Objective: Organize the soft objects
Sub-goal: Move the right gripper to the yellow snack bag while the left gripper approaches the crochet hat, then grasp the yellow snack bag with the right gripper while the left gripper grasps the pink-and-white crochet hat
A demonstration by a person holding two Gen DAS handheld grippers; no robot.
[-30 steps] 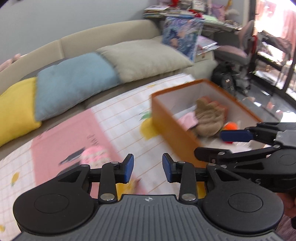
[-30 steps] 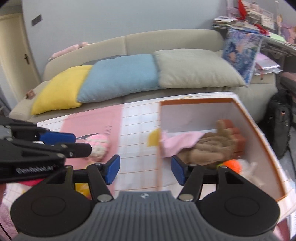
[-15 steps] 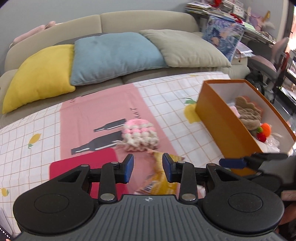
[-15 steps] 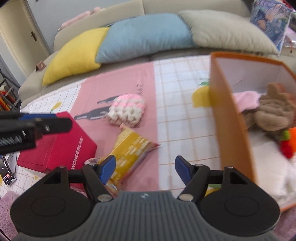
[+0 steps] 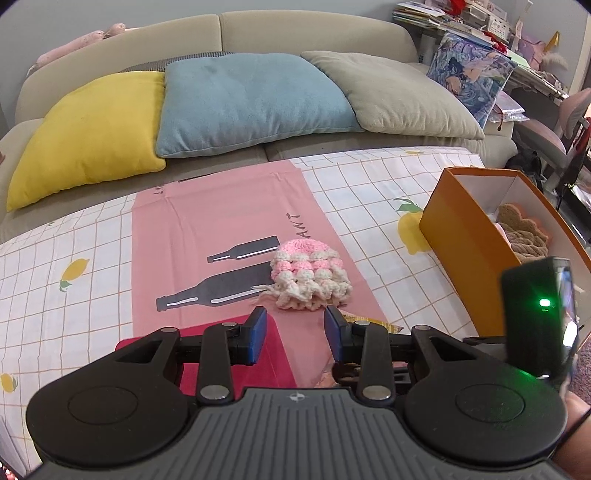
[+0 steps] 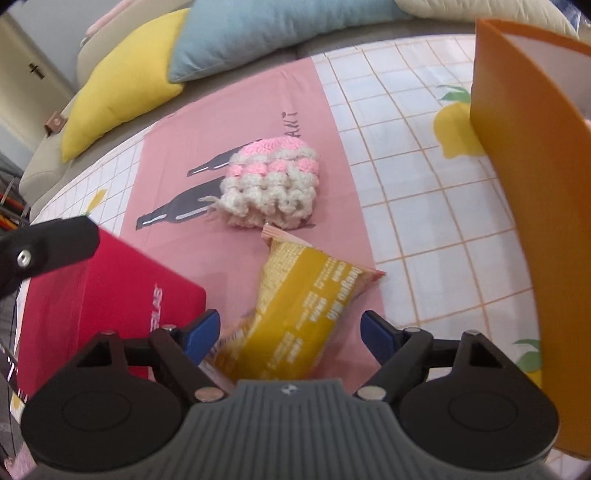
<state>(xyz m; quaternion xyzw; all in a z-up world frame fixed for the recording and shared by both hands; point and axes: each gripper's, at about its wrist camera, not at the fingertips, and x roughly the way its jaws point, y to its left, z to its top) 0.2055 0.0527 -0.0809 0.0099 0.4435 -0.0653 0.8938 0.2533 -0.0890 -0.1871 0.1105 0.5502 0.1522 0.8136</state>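
A pink and white crocheted hat (image 5: 309, 278) lies on the pink cloth (image 5: 221, 221); it also shows in the right wrist view (image 6: 271, 186). A yellow snack bag (image 6: 295, 317) lies just in front of it, between my right gripper's (image 6: 291, 334) open fingers. My left gripper (image 5: 294, 334) is open and empty, short of the hat. An orange box (image 5: 472, 243) at the right holds a brown soft toy (image 5: 522, 232); its wall fills the right wrist view's right side (image 6: 524, 155).
A red flat box (image 6: 103, 295) lies at the left near the snack bag. Yellow (image 5: 88, 129), blue (image 5: 251, 99) and beige (image 5: 399, 92) cushions lean on the sofa behind the checked tablecloth (image 5: 369, 192). A cluttered desk (image 5: 480, 22) stands at the far right.
Both grippers have swung left, away from the orange box. The right gripper has dropped low over the snack bag. The hat now lies ahead of the left gripper.
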